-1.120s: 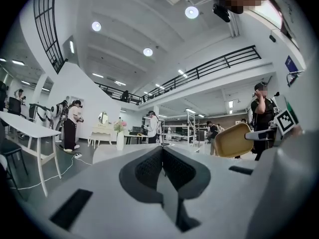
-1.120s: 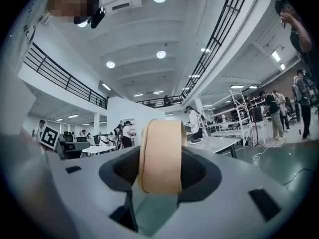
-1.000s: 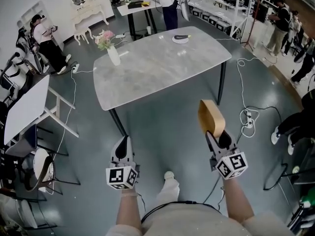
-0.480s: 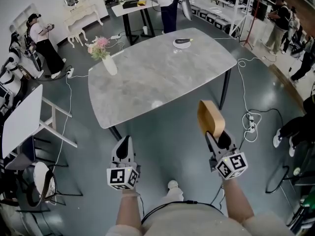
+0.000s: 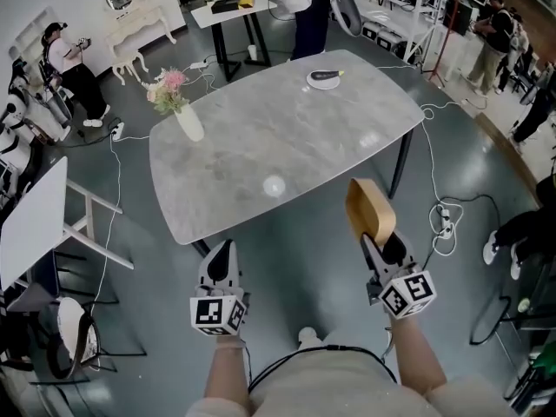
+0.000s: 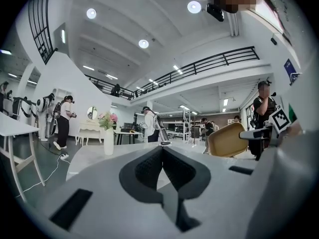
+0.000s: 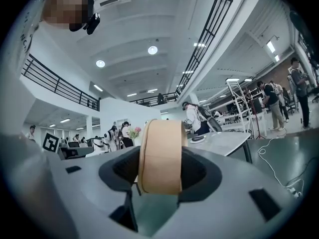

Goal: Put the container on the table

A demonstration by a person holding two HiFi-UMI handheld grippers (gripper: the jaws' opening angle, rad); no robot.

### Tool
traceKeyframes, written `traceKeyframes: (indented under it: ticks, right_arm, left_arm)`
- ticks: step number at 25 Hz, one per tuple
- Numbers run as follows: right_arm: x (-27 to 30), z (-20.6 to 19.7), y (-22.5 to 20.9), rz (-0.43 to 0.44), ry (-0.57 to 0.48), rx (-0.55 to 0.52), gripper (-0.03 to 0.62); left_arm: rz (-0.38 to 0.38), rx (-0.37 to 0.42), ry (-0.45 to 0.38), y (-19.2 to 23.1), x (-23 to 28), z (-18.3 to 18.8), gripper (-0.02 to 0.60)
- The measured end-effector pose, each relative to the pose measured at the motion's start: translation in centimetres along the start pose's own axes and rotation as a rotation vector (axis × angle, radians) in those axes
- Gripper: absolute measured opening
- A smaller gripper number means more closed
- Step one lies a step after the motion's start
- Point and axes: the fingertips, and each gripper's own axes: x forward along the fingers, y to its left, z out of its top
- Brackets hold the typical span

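A tan, shallow oval container (image 5: pixel 367 208) stands on edge between the jaws of my right gripper (image 5: pixel 379 240), which is shut on its lower end. The right gripper view shows the container (image 7: pixel 160 153) as a tan band clamped between the dark pads. It hangs over the floor just off the near right edge of the grey marble table (image 5: pixel 287 137). My left gripper (image 5: pixel 219 254) is held level in front of the table's near edge, a little below it. Its jaws meet at the tips (image 6: pixel 162 151), with nothing between them.
On the table stand a white vase of flowers (image 5: pixel 186 122) at the far left and a small dish with a dark object (image 5: pixel 324 78) at the far right. Cables and a power strip (image 5: pixel 441 215) lie on the floor at right. White tables (image 5: pixel 30 224) and people surround the area.
Both grippers have moved forward towards the table, whose near edge now lies just ahead of them. The container stays clamped in the right gripper.
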Motion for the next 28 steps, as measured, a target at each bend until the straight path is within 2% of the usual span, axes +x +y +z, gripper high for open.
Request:
traceKeyframes:
  ticks: [12, 28]
  right_arm:
    - [5.2, 0.7, -0.6, 0.037, -0.006, 0.02, 0.225]
    - [18.2, 1.2, -4.8, 0.119, 0.036, 0.058, 0.225]
  left_arm:
    - [0.011, -0.008, 0.002, 2.2, 3.5, -0.2, 0.003]
    - [0.065, -0.015, 0.011, 6.2, 14.5, 0.5, 0.003]
